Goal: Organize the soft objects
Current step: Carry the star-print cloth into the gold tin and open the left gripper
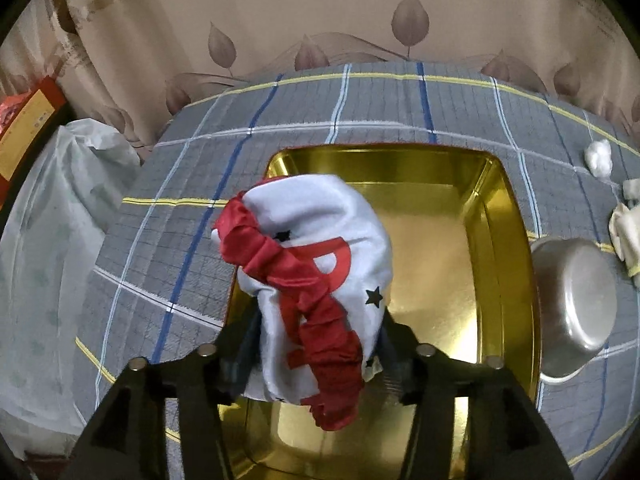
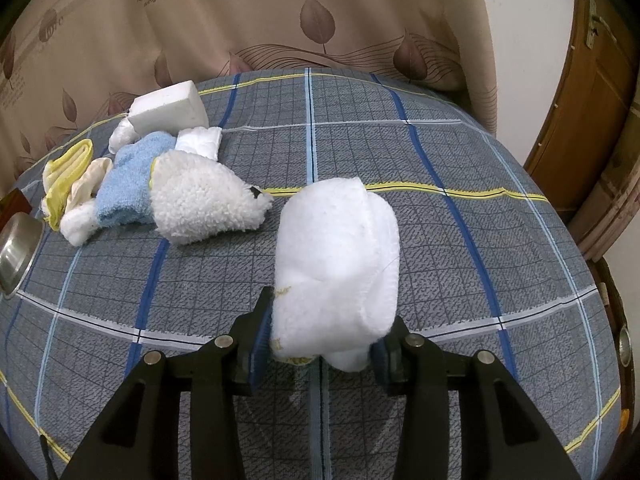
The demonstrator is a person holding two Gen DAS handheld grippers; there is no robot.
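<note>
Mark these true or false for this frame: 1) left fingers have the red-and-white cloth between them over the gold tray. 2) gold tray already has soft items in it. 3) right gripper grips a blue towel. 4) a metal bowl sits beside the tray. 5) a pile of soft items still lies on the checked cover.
1) True. The red-and-white cloth sits between the left gripper fingers, above the gold tray.
2) False. The tray looks bare inside.
3) False. The right gripper is shut on a white towel.
4) True. The metal bowl lies beside the tray.
5) True. The pile of soft items rests on the checked cover.
</note>
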